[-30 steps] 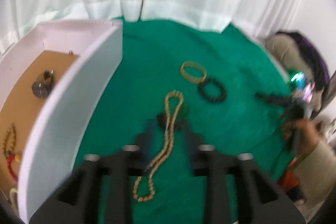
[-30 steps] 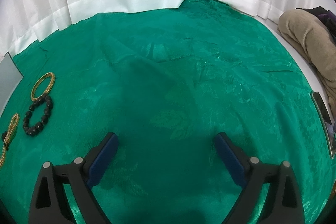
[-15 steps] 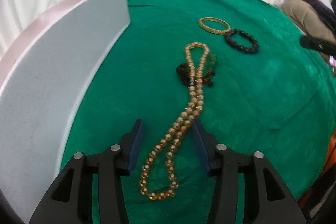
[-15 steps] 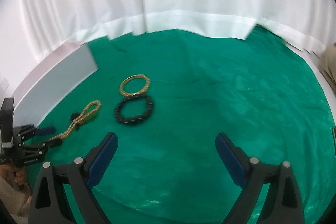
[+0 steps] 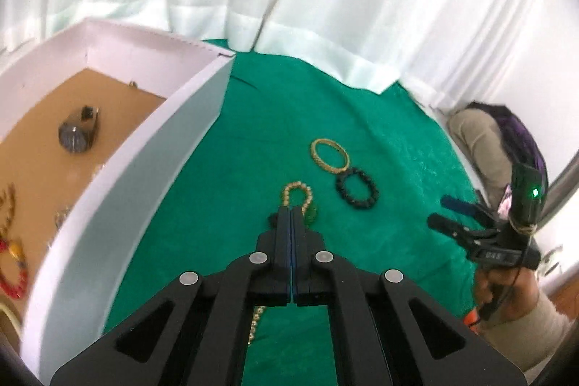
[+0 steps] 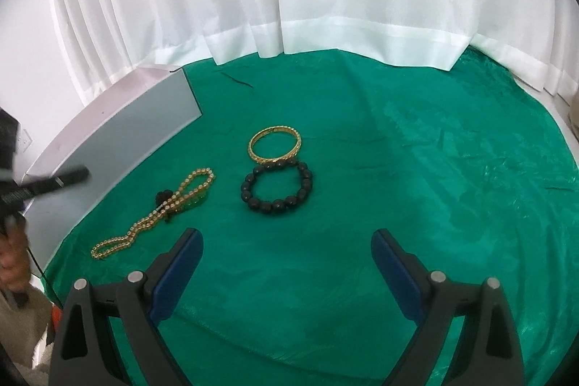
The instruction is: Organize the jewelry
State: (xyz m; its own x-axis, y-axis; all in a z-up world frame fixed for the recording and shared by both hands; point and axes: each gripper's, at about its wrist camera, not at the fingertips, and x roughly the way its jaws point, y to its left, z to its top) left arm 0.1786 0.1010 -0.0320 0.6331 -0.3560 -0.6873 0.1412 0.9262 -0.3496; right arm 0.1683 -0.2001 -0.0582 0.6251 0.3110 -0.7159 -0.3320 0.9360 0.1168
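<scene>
Left wrist view shows my left gripper (image 5: 291, 216) closed empty over the gold bead necklace (image 6: 159, 210), while my right gripper (image 6: 287, 263) stands apart, bracelets at twelve o'clock.

No lettering reads clearly anywhere; the right gripper (image 5: 443, 212), right of the white box (image 5: 119, 176), bears pale characters too blurred to read.
</scene>
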